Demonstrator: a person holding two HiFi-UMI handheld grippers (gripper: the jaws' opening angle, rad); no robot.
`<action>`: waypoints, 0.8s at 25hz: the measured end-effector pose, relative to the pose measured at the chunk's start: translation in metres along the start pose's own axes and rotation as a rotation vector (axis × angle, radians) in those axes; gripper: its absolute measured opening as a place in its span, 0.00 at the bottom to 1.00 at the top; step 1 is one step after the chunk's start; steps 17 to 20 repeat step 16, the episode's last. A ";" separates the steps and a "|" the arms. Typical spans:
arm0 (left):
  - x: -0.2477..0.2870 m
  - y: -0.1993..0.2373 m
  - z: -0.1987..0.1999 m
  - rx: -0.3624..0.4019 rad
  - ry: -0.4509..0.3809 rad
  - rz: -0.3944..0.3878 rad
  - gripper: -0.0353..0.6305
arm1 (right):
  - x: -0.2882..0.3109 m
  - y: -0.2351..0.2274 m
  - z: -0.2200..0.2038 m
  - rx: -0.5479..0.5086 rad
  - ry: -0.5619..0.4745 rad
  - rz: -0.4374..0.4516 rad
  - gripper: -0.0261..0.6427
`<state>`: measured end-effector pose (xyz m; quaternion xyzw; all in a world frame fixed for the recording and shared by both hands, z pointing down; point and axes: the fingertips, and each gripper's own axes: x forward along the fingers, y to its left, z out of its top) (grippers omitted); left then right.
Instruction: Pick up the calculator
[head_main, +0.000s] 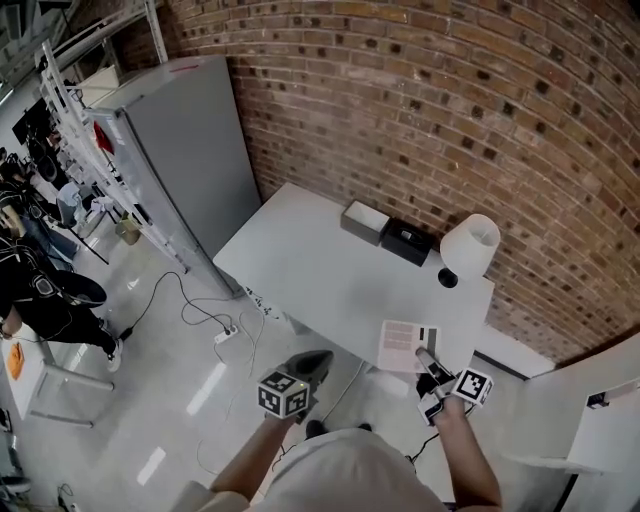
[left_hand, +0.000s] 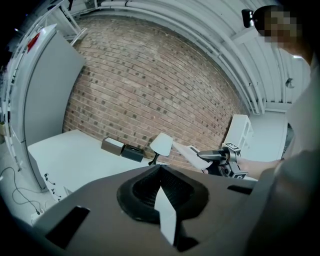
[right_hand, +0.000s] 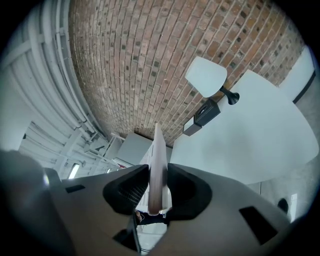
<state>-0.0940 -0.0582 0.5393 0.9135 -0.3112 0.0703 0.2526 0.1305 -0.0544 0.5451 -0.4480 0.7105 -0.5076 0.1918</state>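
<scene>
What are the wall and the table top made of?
The reddish-brown wall looks like rough matte brick: staggered blocks with pale mortar lines. The white rectangular table top looks smooth, maybe laminate or painted board; its plain surface leaves that open.

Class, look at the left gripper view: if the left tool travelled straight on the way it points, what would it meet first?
Probably the white lamp, almost dead ahead of the left tool on the table. Depth is unclear; the table itself might come first.
</scene>
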 end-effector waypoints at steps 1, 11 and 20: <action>0.000 0.003 0.003 0.002 -0.003 -0.003 0.07 | 0.002 0.001 0.000 -0.005 -0.003 -0.004 0.24; -0.002 0.015 0.015 0.020 -0.023 -0.011 0.07 | 0.012 0.014 -0.006 0.002 -0.022 0.006 0.23; -0.007 0.017 0.013 0.008 -0.026 -0.008 0.07 | 0.012 0.019 -0.008 -0.015 -0.021 0.012 0.23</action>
